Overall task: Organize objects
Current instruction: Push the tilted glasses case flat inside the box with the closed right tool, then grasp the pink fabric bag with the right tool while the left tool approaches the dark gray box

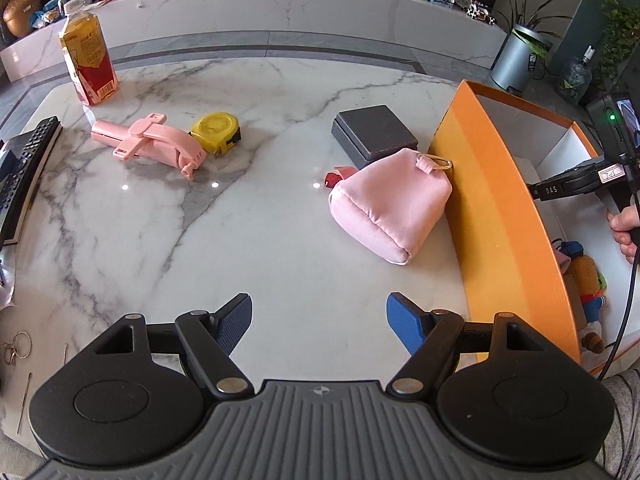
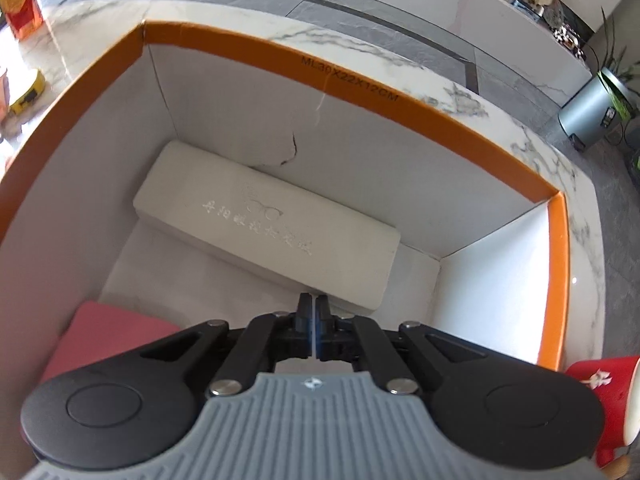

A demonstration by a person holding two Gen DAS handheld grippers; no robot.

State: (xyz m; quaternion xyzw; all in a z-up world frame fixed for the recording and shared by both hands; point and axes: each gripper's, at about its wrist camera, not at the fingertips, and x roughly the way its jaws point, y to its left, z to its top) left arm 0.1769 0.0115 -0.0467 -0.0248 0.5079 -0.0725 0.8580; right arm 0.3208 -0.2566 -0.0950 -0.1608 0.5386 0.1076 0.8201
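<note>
The left gripper hangs over the marble table with its blue pads wide apart and nothing between them. Ahead of it lies a pink pouch, its broad sewn bottom toward the camera and its drawstring top pointing away, touching the orange wall of the box. Just behind the pouch sits a flat grey case. Farther left, a pink folding gadget lies with its long axis across the table, a yellow tape measure just beside its right end, and a bottle stands upright beyond them. The right gripper points down into the box, its jaws pressed together on nothing. Below it a white glasses case lies on the box floor, its long axis running diagonally from upper left to lower right, near the far wall. A pink flat thing sits in the near left corner.
</note>
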